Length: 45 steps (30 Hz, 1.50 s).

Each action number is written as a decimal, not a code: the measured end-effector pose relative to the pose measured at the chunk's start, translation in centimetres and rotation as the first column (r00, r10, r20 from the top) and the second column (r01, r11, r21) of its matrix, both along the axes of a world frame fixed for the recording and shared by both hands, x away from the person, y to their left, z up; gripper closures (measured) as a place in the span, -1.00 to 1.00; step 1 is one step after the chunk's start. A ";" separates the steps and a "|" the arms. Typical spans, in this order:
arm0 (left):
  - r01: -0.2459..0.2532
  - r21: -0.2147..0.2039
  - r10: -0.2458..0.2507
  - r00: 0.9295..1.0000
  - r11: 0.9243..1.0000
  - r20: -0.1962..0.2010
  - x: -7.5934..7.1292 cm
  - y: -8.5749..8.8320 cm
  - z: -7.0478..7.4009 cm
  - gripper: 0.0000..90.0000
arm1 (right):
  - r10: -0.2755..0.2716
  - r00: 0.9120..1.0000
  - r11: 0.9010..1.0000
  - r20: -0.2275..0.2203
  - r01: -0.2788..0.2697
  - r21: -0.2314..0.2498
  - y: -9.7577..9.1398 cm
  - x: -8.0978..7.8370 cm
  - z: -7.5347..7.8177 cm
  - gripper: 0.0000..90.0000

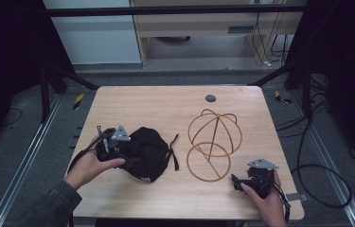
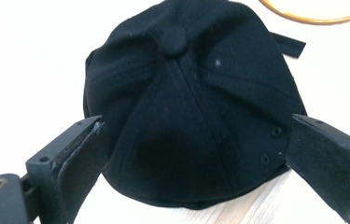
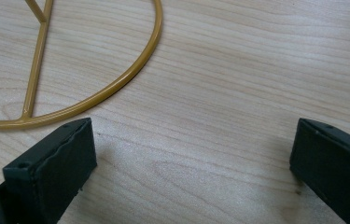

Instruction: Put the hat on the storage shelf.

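My left gripper (image 1: 127, 150), jaws spread wide on either side of the black cap (image 1: 147, 152) lying left of centre on the table (image 1: 165, 106), is nearer it than my right gripper (image 1: 235, 182), open too, just beside the wire stand (image 1: 213, 144).

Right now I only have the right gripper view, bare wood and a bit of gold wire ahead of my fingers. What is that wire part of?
Observer: It is the base ring of a gold wire hat stand, with a dome of hoops rising behind it on the table.
Operator: Where is my other hand?
Observer: The left gripper is at a black cap, left of the stand.
Operator: Has it grabbed the cap?
Observer: Not yet; its fingers stand open on either side of the crown.
Operator: And mine?
Observer: The right gripper sits low near the table's front right, just right of the base ring.
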<state>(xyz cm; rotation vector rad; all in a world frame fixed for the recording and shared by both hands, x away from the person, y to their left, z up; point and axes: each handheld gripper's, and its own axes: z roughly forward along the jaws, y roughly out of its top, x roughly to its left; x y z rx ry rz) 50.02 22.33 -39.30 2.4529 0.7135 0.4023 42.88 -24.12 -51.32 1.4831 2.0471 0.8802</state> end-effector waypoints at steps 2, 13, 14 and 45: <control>0.012 0.013 -0.011 1.000 1.000 -0.006 0.5 -0.2 0.4 -0.88 | 0.000 1.000 1.000 0.000 0.000 0.000 0.0 0.0 0.0 -0.99; 0.049 0.042 -0.048 0.999 0.998 -0.021 2.6 -1.6 0.9 -0.77 | 0.001 1.000 1.000 0.000 -0.001 -0.001 0.0 0.0 0.0 -0.99; 0.050 0.033 -0.049 0.999 0.998 -0.018 2.7 -1.7 0.9 -0.75 | 0.001 1.000 1.000 0.000 -0.001 0.000 0.0 0.0 0.0 -0.99; 0.111 0.076 -0.103 0.990 0.991 -0.099 5.3 -3.0 0.1 0.18 | 0.001 1.000 1.000 0.000 -0.001 0.000 0.0 0.0 0.0 -0.99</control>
